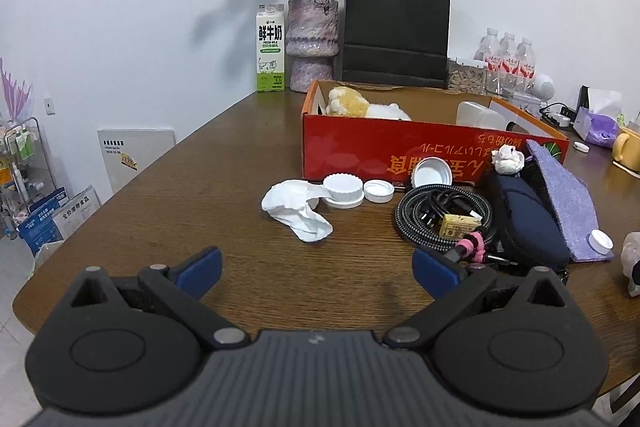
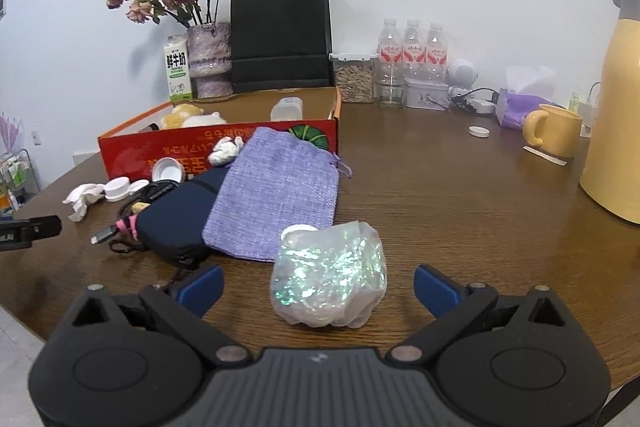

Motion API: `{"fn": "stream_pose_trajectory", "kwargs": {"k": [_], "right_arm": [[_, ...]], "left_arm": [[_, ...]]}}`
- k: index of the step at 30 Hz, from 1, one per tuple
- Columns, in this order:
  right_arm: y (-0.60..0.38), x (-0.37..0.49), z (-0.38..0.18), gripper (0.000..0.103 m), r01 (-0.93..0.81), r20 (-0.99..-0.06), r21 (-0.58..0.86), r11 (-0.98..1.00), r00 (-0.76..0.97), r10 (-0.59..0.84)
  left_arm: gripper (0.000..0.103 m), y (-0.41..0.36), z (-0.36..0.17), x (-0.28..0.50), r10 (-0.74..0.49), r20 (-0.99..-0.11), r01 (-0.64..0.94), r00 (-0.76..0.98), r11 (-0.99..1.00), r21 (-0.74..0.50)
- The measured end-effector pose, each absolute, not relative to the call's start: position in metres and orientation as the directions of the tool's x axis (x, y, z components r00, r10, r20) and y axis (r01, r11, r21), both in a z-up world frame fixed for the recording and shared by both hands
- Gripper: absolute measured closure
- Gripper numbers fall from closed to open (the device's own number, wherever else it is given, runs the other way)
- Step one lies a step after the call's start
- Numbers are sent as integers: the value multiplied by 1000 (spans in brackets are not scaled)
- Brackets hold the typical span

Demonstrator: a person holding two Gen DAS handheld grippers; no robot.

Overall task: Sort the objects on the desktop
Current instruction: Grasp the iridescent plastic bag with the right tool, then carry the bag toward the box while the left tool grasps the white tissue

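Note:
A red cardboard box (image 1: 400, 151) (image 2: 132, 151) holds a plush toy (image 1: 352, 103) and a clear plastic container (image 1: 478, 115). In front of it lie a crumpled white tissue (image 1: 298, 211), white lids (image 1: 344, 189), a coiled braided cable (image 1: 424, 215), a dark blue pouch (image 1: 528, 219) (image 2: 176, 219) and a purple knit bag (image 2: 276, 191). My left gripper (image 1: 316, 273) is open over bare table, short of the tissue. My right gripper (image 2: 318, 285) is open, its blue pads on either side of an iridescent crumpled wrapper (image 2: 330, 279), not touching it.
At the back stand a milk carton (image 1: 271, 47), a vase of dried roses (image 1: 313, 43), a black paper bag (image 1: 396, 27), water bottles (image 2: 412, 47) and a jar. On the right are a yellow mug (image 2: 554, 131) and a tall yellow jug (image 2: 616, 107). The table edge curves away at left.

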State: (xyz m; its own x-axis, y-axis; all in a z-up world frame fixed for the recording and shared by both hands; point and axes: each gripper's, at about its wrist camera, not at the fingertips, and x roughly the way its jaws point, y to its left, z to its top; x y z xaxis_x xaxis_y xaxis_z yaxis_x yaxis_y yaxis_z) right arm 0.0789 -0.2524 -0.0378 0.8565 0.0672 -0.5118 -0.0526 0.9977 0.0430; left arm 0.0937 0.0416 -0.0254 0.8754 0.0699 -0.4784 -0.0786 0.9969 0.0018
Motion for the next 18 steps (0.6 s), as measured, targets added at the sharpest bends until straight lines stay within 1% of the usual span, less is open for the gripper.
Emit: {"fn": "stream_pose_trajectory", "kwargs": {"k": [1,3,4,6,8,9,18], "right_arm": [[-252,81,-40,9,-52,-515,43,998,855,66],[-253,86,-43,18,-44,-523,48,998,850,63],[-253,88,-45,21,-42,-529,51,998,846,63],[-255,92,-48,39,-40,-536,62,997,842,67],[-257,94,-49,50,-49,-535,76,996,841,82],[-257,95,-49,53,-54,-529,78,995,844,87],[-261,104,-37,56,-39,-465,78,996,883,70]], "left_arm": [[0,42,-26,94,70,-479,-77,875,997,4],[0,41,-27,96,69,-483,-76,873,997,6],[0,41,-27,97,68,-485,-74,872,997,7],[0,40,-29,99,69,-489,-71,870,997,14],[0,40,-29,103,76,-494,-76,866,997,21],[0,41,-29,105,80,-495,-80,865,997,22],[0,53,-20,128,126,-478,-131,869,991,23]]}}
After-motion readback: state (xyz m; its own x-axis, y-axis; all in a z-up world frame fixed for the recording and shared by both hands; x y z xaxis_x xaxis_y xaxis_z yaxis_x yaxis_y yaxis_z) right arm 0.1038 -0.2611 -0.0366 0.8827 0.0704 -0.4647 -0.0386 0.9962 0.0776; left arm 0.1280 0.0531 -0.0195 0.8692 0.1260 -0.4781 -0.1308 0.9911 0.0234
